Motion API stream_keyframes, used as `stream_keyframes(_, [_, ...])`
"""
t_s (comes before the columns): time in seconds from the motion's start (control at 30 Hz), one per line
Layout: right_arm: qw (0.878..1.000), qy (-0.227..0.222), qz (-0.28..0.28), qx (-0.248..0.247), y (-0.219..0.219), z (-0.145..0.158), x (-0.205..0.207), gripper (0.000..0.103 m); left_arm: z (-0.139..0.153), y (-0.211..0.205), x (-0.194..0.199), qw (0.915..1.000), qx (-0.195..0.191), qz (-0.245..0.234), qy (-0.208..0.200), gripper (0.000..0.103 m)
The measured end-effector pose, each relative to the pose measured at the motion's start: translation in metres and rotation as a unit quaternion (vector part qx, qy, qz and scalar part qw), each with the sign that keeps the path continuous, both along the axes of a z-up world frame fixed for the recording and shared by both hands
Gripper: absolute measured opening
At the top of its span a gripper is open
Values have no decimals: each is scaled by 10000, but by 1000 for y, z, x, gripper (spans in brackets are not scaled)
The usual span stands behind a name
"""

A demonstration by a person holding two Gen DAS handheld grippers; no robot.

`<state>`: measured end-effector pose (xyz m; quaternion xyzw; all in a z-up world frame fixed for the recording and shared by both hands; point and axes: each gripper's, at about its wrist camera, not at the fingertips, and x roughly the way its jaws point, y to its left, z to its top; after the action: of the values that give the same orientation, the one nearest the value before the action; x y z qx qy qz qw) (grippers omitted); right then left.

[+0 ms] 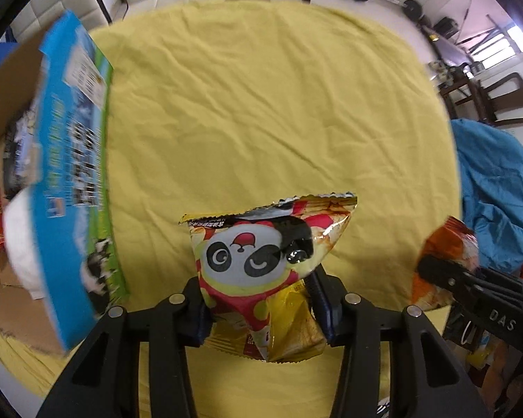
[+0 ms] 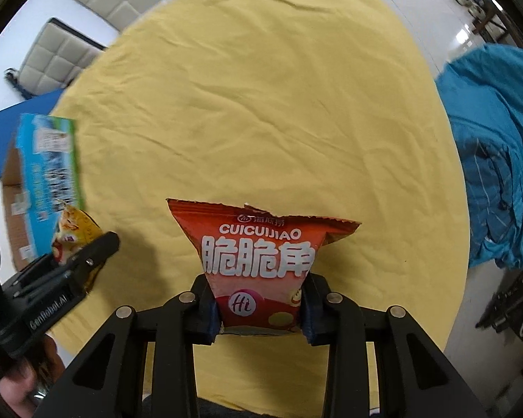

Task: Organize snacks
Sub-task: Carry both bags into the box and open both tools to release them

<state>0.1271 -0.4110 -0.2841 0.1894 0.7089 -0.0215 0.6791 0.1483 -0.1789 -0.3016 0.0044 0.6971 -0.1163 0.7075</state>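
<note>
left wrist view: left gripper (image 1: 261,299), jaws nearly together, pinching panda snack bag (image 1: 261,254) at its lower half; the bag stands upright, long axis running away from the camera, serrated top edge farthest, lifted over the yellow cloth (image 1: 279,111) on the desk. open cardboard box (image 1: 69,174) with blue printed flap at the left. right wrist view: right gripper (image 2: 261,310), jaws drawn in, clamping red snack bag (image 2: 258,261) near its bottom seam; print upright, torn top edge farthest, held above the same cloth. blue fabric (image 2: 498,146) heaped at the right.
</note>
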Motion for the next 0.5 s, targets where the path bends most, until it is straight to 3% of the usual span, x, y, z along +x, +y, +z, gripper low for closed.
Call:
stream_keyframes(0.3, [9953,-749,532,321,75,87,28,36,95,47,-11,9962,-303,158,-801,43])
stream_keyframes(0.5, [9883,-1068,955,526,158,130,47,36,143,120,1,9916,-387,474,-1143,43])
